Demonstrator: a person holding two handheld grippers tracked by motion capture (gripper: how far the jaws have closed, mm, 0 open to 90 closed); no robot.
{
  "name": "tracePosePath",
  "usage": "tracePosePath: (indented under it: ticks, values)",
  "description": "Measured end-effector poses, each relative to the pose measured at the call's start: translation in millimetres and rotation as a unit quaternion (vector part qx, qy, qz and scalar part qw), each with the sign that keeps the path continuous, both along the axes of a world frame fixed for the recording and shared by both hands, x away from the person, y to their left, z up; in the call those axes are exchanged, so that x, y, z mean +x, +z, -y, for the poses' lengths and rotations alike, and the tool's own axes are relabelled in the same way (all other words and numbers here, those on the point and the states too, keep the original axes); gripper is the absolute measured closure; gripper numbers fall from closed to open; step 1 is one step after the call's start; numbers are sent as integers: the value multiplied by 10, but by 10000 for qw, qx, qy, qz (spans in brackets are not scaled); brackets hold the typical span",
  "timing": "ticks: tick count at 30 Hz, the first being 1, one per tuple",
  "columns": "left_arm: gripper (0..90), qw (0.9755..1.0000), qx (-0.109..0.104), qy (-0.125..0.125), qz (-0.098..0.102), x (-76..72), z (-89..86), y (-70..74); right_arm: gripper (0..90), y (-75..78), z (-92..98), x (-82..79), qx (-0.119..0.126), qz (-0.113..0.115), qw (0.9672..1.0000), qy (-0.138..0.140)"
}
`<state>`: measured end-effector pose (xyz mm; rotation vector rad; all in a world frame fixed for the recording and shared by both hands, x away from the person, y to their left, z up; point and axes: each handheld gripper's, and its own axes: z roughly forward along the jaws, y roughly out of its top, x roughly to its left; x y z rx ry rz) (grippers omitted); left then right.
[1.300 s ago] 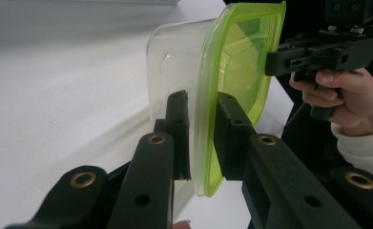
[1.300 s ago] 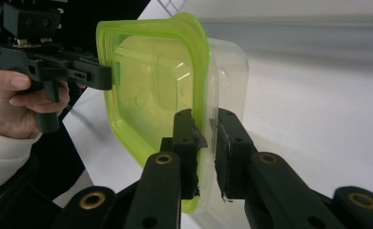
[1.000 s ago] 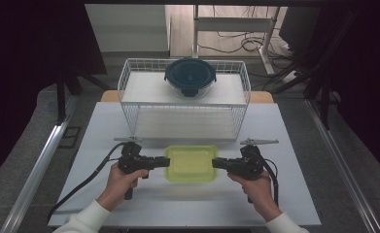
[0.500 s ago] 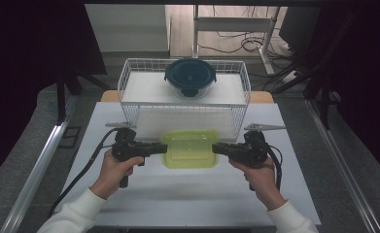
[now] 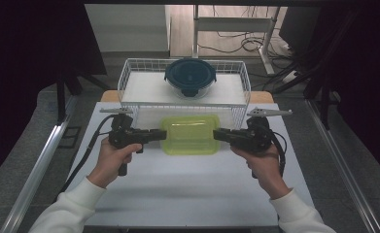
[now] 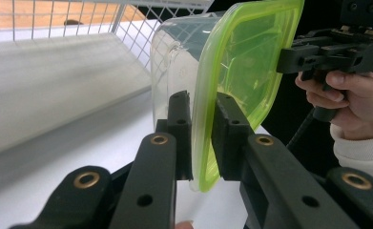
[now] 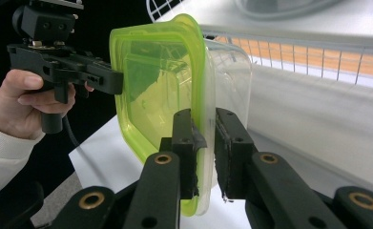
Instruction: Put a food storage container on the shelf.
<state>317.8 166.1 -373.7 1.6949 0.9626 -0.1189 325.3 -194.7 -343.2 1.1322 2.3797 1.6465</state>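
Note:
A clear rectangular container with a lime-green lid (image 5: 191,134) hangs above the white table, held level between both hands. My left gripper (image 5: 163,135) is shut on the lid's left rim; in the left gripper view its pads (image 6: 228,129) pinch the green lid edge (image 6: 204,143). My right gripper (image 5: 215,134) is shut on the right rim, and its pads (image 7: 184,138) clamp the lid edge (image 7: 202,143) in the right gripper view. The container (image 7: 165,86) sits just in front of the wire basket.
A white wire basket (image 5: 129,77) stands on a raised shelf at the table's far side and holds a round glass container with a dark blue lid (image 5: 190,76). The white table top (image 5: 187,189) stretches toward the person. Metal rails run along both table sides.
Both grippers have risen with the green-lidded container, lifting it off the table and carrying it farther away, toward the wire basket.

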Motion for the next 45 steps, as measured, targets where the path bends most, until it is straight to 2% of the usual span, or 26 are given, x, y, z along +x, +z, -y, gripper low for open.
tracePosePath:
  ticks: [3, 15, 21, 25, 26, 27, 29, 31, 32, 37, 40, 42, 45]
  values:
    - [796, 10000, -21, -7, 94, 32, -13, 97, 785, 71, -1, 14, 5, 63, 10000, 1]
    - [797, 9990, 152, -17, 418, 199, -14, 484, 784, 345, -7, 117, 59, 270, 9996, -45]
    - [798, 9985, 156, 48, 532, 326, -19, 674, 784, 522, -13, 248, 130, 341, 9993, -51]
    - [798, 9981, 160, 74, 594, 454, -29, 817, 785, 681, -34, 355, 54, 462, 9989, -83]
    - [798, 9981, 160, 74, 594, 454, -29, 817, 785, 681, -34, 355, 54, 462, 9989, -83]
    - [798, 9979, 171, 95, 623, 518, -28, 881, 785, 765, -53, 427, -26, 508, 9987, -102]
    - [798, 9978, 160, 112, 633, 557, -27, 917, 785, 791, -56, 454, -35, 504, 9987, -105]
    - [798, 9977, 139, 130, 655, 649, -26, 984, 787, 871, -59, 569, -39, 490, 9987, -120]
    - [797, 9977, 139, 130, 655, 649, -26, 984, 788, 894, -59, 605, -31, 487, 9987, -119]
    - [799, 9981, 125, 111, 587, 867, -54, 1108, 789, 1020, -76, 749, 2, 523, 9985, -136]
    - [801, 9975, 152, 163, 669, 976, -68, 1170, 794, 1094, -94, 862, 6, 561, 9983, -160]
    - [802, 9977, 67, 223, 641, 1063, -78, 1203, 795, 1140, -110, 943, 43, 551, 9983, -172]
    - [803, 9980, 68, 273, 566, 1195, -91, 1239, 796, 1200, -140, 1076, 20, 476, 9986, -213]
